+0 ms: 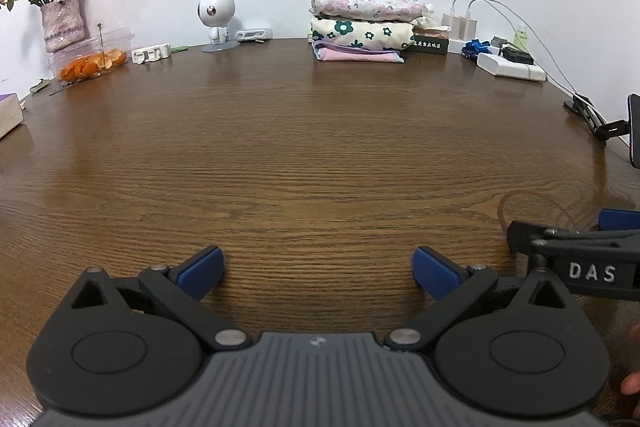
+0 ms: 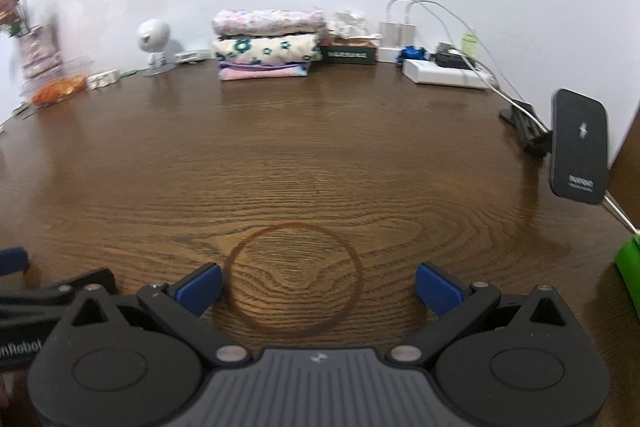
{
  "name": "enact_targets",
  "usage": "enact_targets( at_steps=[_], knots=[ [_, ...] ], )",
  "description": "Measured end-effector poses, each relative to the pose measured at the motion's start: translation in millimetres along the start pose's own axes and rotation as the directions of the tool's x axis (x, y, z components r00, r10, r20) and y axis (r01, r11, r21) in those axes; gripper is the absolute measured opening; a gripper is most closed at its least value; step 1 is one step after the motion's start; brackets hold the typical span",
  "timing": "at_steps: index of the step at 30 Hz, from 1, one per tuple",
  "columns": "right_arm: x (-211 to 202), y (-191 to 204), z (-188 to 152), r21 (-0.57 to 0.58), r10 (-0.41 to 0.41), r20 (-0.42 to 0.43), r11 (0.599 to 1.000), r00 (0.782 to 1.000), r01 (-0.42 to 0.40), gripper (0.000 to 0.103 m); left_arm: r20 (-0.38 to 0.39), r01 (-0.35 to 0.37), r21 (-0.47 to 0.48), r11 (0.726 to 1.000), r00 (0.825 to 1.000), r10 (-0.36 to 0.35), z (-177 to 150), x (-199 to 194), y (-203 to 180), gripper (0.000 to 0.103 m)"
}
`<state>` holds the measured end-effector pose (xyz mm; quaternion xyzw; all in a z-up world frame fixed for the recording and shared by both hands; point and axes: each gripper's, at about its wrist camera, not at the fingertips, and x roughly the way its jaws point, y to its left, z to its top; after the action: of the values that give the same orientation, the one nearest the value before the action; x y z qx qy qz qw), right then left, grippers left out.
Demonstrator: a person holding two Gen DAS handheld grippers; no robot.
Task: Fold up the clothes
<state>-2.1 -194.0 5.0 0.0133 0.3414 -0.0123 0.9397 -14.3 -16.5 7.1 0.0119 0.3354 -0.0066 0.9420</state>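
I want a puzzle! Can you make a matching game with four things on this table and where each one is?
Things:
1. folded clothes
2. orange peels
3. little white robot toy
4. ring stain

Places:
A. in a clear box at the far left
B. on the wood between the right gripper's fingers
C. stacked by the wall
D. left of the clothes, by the wall

Pairs: 1-C, 2-A, 3-D, 4-B

I am seeing the stack of folded clothes (image 1: 362, 25) sitting on the table (image 1: 304, 147) against the wall; the camera figurine (image 1: 216, 21) left of it, chargers (image 1: 460, 25) right, perhaps a tissue box (image 1: 430, 41) between.
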Motion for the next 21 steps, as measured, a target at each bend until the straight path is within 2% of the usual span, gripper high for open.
enact_targets(
  at_steps=[5,9,13,21],
  knots=[
    [-2,2,-2,0.046,-0.057,0.000,0.997,0.998,0.057,0.103,-0.010,-0.023,-0.025,0.999,1.000,0.022,3,3,-2,0.103],
    [-3,-4,-4,0.061,-0.073,0.000,0.995,0.997,0.073,0.103,-0.013,-0.001,-0.001,1.000,1.000,0.001,5,5,-6,0.103],
    [-5,-12,-5,0.030,-0.038,0.001,0.999,0.999,0.038,0.103,-0.014,0.039,0.030,0.999,0.999,-0.038,8,9,-5,0.103],
    [-6,-13,-5,0.008,-0.010,0.000,1.000,1.000,0.010,0.103,-0.016,0.043,0.028,0.999,0.999,-0.043,8,10,-4,0.103]
  ],
)
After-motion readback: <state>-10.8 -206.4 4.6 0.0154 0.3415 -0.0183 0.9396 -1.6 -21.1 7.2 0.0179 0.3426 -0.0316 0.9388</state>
